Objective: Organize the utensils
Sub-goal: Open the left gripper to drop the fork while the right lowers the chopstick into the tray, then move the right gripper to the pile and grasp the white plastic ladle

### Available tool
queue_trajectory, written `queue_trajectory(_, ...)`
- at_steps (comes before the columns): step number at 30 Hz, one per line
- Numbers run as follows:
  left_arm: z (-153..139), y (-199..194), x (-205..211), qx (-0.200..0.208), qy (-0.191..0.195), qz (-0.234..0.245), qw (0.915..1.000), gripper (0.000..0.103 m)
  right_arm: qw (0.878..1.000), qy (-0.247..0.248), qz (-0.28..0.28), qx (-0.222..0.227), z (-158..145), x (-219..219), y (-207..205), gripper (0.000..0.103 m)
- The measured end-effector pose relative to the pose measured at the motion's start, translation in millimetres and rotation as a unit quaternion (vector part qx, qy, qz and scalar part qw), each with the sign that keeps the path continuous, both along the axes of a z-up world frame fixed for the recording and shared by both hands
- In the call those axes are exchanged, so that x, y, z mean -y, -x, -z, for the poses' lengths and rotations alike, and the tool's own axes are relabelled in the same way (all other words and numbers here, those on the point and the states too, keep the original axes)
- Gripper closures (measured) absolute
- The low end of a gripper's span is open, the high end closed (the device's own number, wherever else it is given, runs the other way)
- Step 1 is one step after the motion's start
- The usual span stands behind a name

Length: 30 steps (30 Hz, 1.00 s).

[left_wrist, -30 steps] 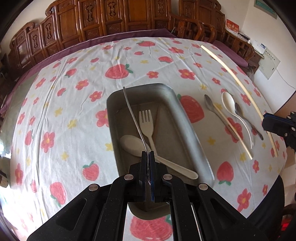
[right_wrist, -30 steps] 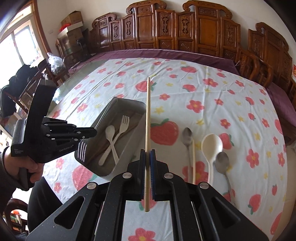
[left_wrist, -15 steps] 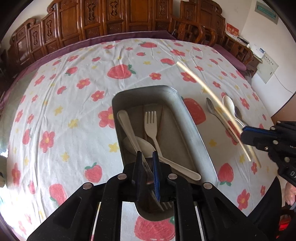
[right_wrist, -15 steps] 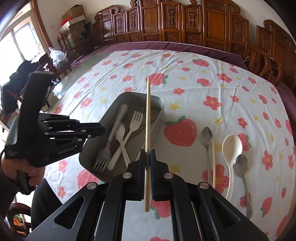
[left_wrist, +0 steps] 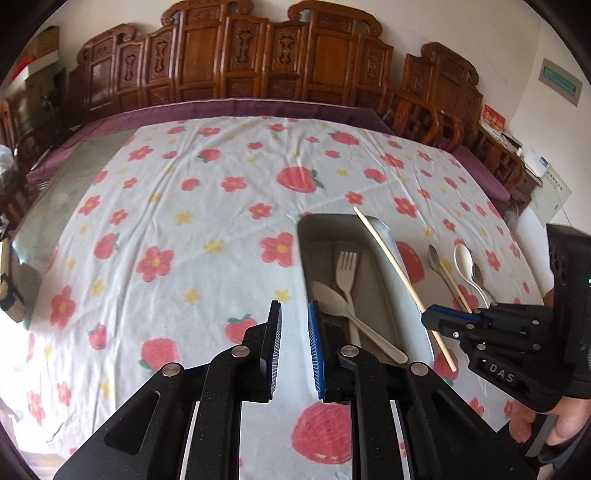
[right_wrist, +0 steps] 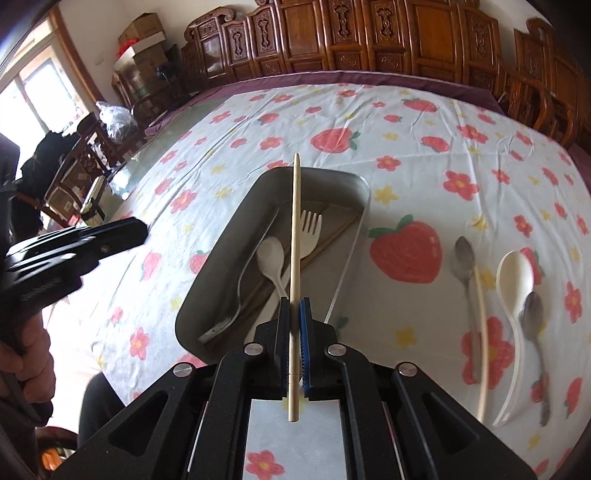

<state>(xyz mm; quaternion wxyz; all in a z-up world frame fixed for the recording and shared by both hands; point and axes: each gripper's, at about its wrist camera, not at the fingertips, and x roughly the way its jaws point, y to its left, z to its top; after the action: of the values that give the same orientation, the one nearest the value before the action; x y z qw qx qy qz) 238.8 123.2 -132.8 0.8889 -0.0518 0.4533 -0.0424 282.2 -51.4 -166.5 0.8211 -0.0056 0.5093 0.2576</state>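
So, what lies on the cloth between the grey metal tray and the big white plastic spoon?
A metal spoon and a pale chopstick lie side by side there, shown best in the right wrist view.

A home dining room. A big table [left_wrist: 155, 206] under a white cloth printed with strawberries and flowers fills the middle. Behind the table stands a row of carved dark wooden chairs [left_wrist: 280, 59] against the wall. Left of the table, by a bright window [right_wrist: 22, 96], cardboard boxes [right_wrist: 142, 35] are stacked high.
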Motion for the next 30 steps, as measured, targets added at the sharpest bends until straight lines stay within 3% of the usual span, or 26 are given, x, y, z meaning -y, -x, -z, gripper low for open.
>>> queue_trajectory(9, -16.4, 11.0, -24.9, 0.022, -0.014, -0.027, 0.9993, 0.089, 1.0, -0.001, 0.011, -0.015, 11.1, -15.1, -11.7, 0.097)
queue_trajectory(20, -25.1, 15.8, -19.3, 0.03, -0.019, -0.017, 0.9992, 0.089, 1.0, -0.015, -0.007, 0.0, 1.5, -12.1, -5.7, 0.094)
queue_trajectory(28, -30.4, 18.6, 10.2, 0.033, -0.02, 0.006, 0.9992, 0.089, 0.999, -0.001, -0.015, 0.037, -24.6, 26.8, 19.3, 0.094)
queue_trajectory(30, -32.0, 19.2, 20.6, 0.035, -0.018, 0.014, 0.9991, 0.084, 0.999, 0.009, -0.011, 0.044, -27.5, 41.6, 28.0, 0.094)
